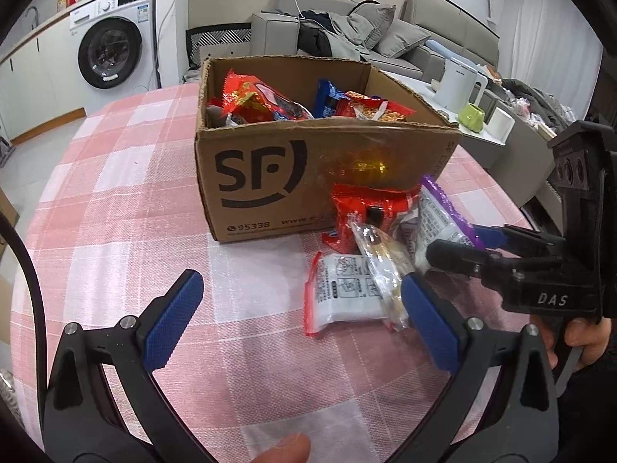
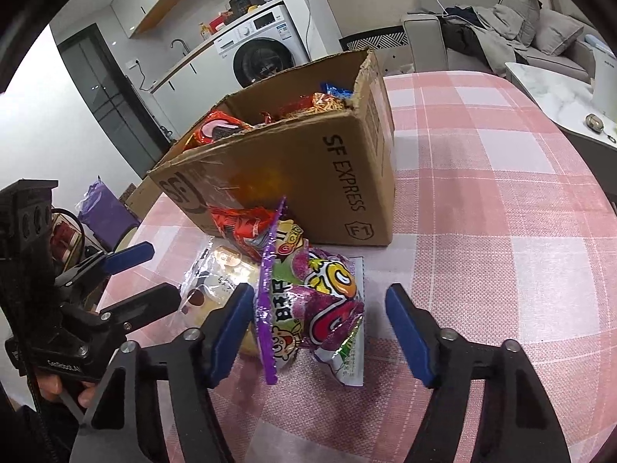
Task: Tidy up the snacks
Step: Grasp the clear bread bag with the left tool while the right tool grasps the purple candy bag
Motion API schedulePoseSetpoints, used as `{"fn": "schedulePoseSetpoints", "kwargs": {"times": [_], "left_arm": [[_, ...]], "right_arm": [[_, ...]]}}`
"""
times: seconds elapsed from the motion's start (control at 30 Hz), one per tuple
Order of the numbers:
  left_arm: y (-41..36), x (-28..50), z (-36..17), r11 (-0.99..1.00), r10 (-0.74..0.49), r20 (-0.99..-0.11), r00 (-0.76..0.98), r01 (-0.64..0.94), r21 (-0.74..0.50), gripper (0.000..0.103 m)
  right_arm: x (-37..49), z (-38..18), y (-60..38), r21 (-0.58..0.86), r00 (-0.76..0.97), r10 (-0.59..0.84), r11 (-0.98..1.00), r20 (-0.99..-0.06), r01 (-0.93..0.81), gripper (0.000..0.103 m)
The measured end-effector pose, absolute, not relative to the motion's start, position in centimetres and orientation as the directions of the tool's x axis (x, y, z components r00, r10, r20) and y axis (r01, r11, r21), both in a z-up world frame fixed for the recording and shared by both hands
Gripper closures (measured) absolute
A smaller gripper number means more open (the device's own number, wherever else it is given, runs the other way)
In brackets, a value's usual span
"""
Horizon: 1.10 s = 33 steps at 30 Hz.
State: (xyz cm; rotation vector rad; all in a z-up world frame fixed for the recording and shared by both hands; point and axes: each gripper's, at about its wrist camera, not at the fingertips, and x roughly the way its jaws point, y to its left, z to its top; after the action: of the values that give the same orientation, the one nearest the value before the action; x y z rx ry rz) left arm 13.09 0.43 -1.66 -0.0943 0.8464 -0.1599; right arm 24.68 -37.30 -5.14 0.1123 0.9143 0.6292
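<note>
**Purple packet sits between half-spread jaws, not yet pinched**

Foil is the story with the purple snack packet (image 2: 320, 308): light, puffed with air, crinkly and slick, and its contents probably crush if squeezed hard. The crimped seam along its left edge, or the flatter body below the bulge, looks the safest place to take hold; the middle of the pillow would likely squirm out.

It lies on the desk (image 2: 501, 193) just at 6 o'clock of the cardboard box (image 2: 308, 177), leaning on a clear-wrapped bun packet (image 2: 216, 274) and a red packet (image 2: 246, 223).

In the right wrist view the right gripper (image 2: 320, 332) has its jaws part-spread around it: the left pad sits against or just beside the purple seam, the right pad stands clear at 3 o'clock with bare cloth between. So nothing is clamped yet.

From the left wrist view, the left gripper (image 1: 300, 324) has its jaws spread wide and empty, its right pad just beside a white packet (image 1: 343, 293) at 1 o'clock.
</note>
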Motion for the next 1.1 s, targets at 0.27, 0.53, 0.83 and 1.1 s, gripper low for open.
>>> {"fn": "schedulePoseSetpoints", "kwargs": {"times": [0.27,0.53,0.83,1.1], "left_arm": [[-0.4,12.8,-1.9,0.981,-0.194,-0.739,0.645,0.126,-0.148,0.001],[-1.9,12.9,-2.5,0.976,-0.215,-0.746,0.63,0.16,-0.146,0.001],[-3.6,13.7,-2.6,0.956,-0.288,-0.744,0.603,0.228,-0.185,0.025],[-5.7,14.1,-3.2,0.946,-0.302,-0.749,0.589,0.283,-0.159,0.042]], "right_arm": [[24.1,-4.2,-37.3,0.321,0.476,0.552,0.815,-0.685,-0.483,0.049],[24.1,-3.3,-38.5,0.301,0.5,0.534,0.827,-0.681,-0.474,0.049],[24.1,-3.3,-38.8,0.293,0.503,0.525,0.833,-0.687,-0.469,0.049],[24.1,-3.4,-38.9,0.288,0.506,0.519,0.836,-0.689,-0.467,0.049]]}}
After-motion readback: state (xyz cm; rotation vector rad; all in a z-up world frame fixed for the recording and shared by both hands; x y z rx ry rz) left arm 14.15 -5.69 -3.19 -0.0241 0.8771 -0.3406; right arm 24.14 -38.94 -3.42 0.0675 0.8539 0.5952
